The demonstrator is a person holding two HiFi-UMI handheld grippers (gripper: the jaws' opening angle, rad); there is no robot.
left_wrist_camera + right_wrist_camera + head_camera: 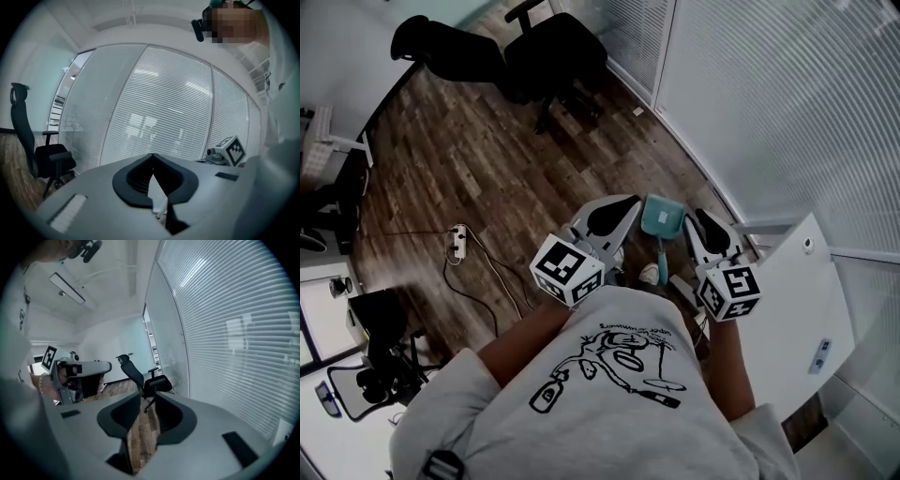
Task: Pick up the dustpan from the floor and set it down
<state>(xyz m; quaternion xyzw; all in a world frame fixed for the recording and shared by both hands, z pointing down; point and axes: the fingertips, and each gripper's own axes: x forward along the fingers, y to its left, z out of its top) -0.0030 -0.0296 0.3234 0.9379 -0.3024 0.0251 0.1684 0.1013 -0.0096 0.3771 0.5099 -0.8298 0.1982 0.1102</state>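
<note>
A teal dustpan point(662, 216) lies on the wooden floor point(478, 159) in the head view, its handle point(661, 255) pointing back toward the person. It shows in neither gripper view. My left gripper point(628, 202) hovers just left of the pan, above it; its jaws meet at the tips with nothing between them point(152, 155). My right gripper point(699, 219) hovers just right of the pan. Its jaws stand apart with only floor showing through the gap point(148, 397). Both grippers point out into the room, not at the pan.
Two black office chairs point(553, 56) stand at the far end of the floor. A white power strip point(457, 242) with trailing cables lies to the left. A white cabinet point(797, 291) stands close on the right, against the blind-covered glass wall point(769, 103).
</note>
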